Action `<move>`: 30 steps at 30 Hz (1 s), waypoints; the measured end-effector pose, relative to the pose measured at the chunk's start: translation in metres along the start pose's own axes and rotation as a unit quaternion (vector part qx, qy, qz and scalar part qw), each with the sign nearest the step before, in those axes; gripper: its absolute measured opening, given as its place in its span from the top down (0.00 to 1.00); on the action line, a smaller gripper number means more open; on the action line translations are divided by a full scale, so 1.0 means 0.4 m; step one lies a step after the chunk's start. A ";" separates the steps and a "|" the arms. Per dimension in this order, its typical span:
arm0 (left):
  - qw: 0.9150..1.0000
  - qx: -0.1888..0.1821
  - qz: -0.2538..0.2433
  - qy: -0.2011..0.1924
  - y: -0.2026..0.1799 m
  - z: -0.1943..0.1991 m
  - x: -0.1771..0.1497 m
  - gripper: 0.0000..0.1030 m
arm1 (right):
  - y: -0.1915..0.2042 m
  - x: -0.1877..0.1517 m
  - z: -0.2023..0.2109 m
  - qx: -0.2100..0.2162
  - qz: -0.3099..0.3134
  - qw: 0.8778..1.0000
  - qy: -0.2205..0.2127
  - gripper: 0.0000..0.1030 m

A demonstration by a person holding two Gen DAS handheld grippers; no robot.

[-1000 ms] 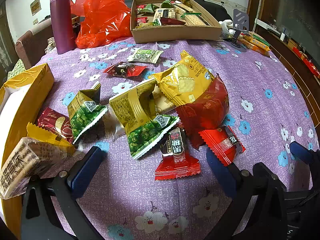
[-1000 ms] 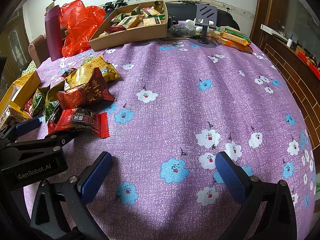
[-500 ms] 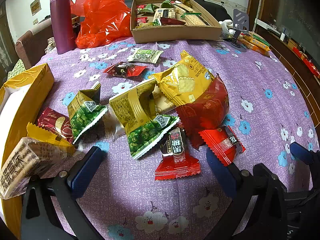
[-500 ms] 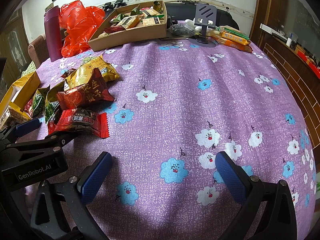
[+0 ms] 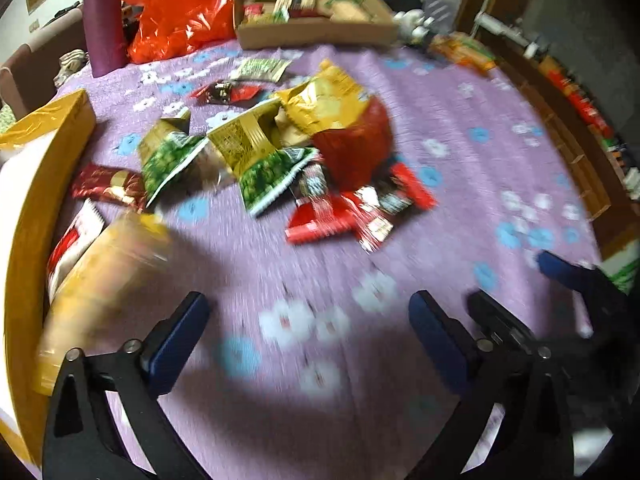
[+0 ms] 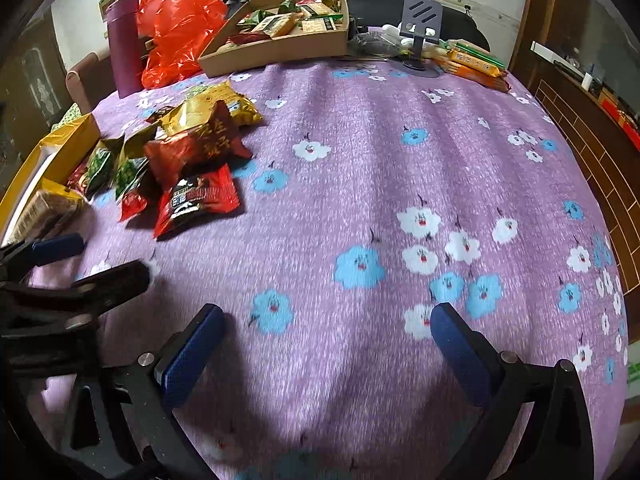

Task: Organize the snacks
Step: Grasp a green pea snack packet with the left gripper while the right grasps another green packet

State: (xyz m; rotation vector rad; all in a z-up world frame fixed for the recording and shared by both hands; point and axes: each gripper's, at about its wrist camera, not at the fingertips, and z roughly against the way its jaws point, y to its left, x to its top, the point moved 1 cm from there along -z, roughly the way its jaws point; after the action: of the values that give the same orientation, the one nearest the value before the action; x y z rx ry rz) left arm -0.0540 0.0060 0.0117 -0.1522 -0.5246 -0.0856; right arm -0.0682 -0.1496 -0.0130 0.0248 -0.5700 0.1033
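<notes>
Left gripper (image 5: 308,326) and right gripper (image 6: 326,336) alike: black angular frames; blue padded fingers (image 6: 192,354) at 7 and 5 o'clock; silver screws (image 6: 145,359).

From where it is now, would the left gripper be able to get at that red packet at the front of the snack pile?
Probably yes. The left gripper is open and empty, and only bare purple tablecloth lies between it and the red packet, the pile's nearest piece. This view is blurred, so the packet's edges are hard to judge.
</notes>
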 end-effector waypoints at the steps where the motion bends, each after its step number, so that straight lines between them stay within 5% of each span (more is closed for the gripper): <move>1: 1.000 -0.007 -0.004 -0.015 -0.002 0.029 -0.013 0.06 | -0.004 -0.006 0.007 -0.003 -0.006 1.000 -0.002 0.03; 8: 0.985 -0.077 -0.004 -0.153 0.077 0.340 -0.068 0.09 | -0.029 -0.023 0.126 0.002 -0.029 0.997 -0.069 0.20; 14: 0.954 0.016 0.009 -0.299 0.225 0.619 -0.045 0.04 | -0.014 0.023 0.332 -0.007 -0.013 0.971 -0.237 0.11; 15: 0.954 0.022 0.010 -0.300 0.245 0.625 -0.038 0.00 | -0.010 0.035 0.345 0.004 -0.012 0.970 -0.244 0.04; 18: 0.961 0.024 0.021 -0.274 0.291 0.589 -0.033 0.00 | 0.017 0.072 0.322 0.044 -0.003 0.977 -0.208 0.03; 21: 0.975 -0.015 0.041 -0.217 0.317 0.482 -0.044 0.00 | 0.052 0.078 0.246 0.087 -0.001 0.983 -0.159 0.07; 23: 0.980 -0.052 0.044 -0.188 0.324 0.409 -0.053 0.11 | 0.074 0.082 0.193 0.105 -0.001 0.986 -0.130 0.13; 24: 0.980 -0.062 0.042 -0.182 0.322 0.396 -0.067 0.17 | 0.087 0.088 0.163 0.110 -0.001 0.987 -0.116 0.16; 30: 0.984 -0.084 0.010 -0.154 0.296 0.329 -0.068 0.17 | 0.129 0.138 0.073 0.111 0.008 0.991 -0.077 0.20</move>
State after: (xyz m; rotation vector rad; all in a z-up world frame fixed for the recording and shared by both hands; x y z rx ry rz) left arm -0.1279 0.1457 0.0962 -0.3400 -0.8250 -0.0871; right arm -0.0429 -0.0945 0.0412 0.2468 -0.7105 0.1816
